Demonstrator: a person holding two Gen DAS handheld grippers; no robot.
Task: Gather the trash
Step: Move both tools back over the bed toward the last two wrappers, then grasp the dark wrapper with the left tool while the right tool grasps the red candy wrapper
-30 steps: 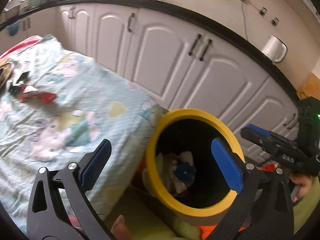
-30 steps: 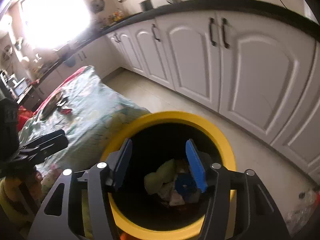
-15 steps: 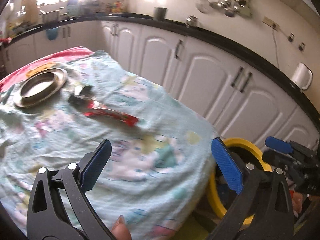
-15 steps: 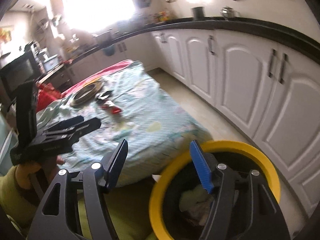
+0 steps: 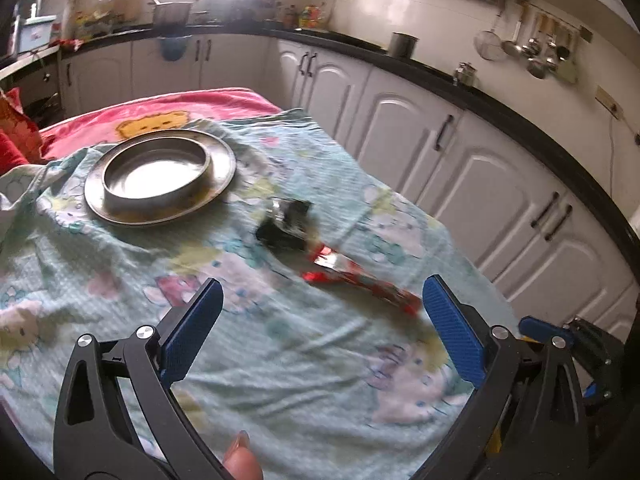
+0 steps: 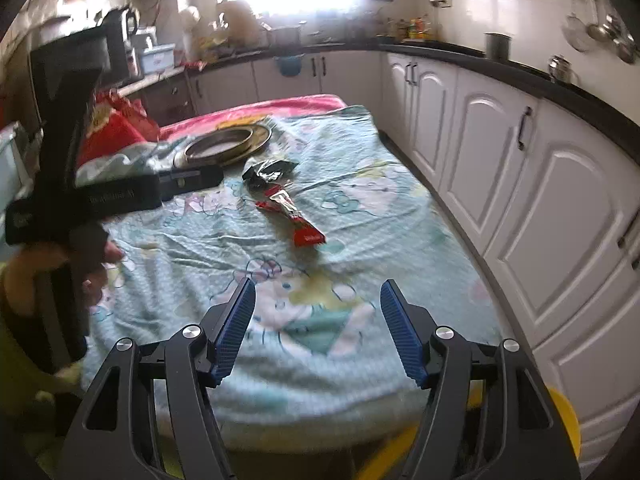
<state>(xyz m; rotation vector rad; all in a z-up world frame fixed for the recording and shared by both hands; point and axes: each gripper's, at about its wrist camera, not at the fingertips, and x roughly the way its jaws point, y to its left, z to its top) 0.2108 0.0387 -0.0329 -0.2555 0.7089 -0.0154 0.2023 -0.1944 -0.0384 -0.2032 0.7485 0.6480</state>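
A red wrapper [image 5: 360, 278] [image 6: 294, 218] and a black crumpled wrapper [image 5: 286, 220] [image 6: 270, 172] lie on a light green cartoon-print cloth [image 5: 280, 344] [image 6: 352, 208] over a table. My left gripper [image 5: 318, 322] hovers open above the cloth, short of the red wrapper, with nothing between its fingers. My right gripper [image 6: 318, 326] is open and empty too, over the cloth's near end. The yellow bin's rim [image 6: 566, 420] shows at the lower right of the right wrist view. The left gripper's body [image 6: 116, 196] appears at the left there.
A steel plate with a bowl on it [image 5: 160, 174] [image 6: 228, 144] sits behind the wrappers. A pink blanket [image 5: 168, 114] covers the far end. White cabinets [image 5: 480, 168] [image 6: 520, 168] under a black counter run along the right. A red bag [image 6: 116, 124] is at the left.
Both grippers swung away from the yellow bin toward the table; the wrappers and plate have come into view ahead and the bin has dropped to the lower right. Both stayed empty.
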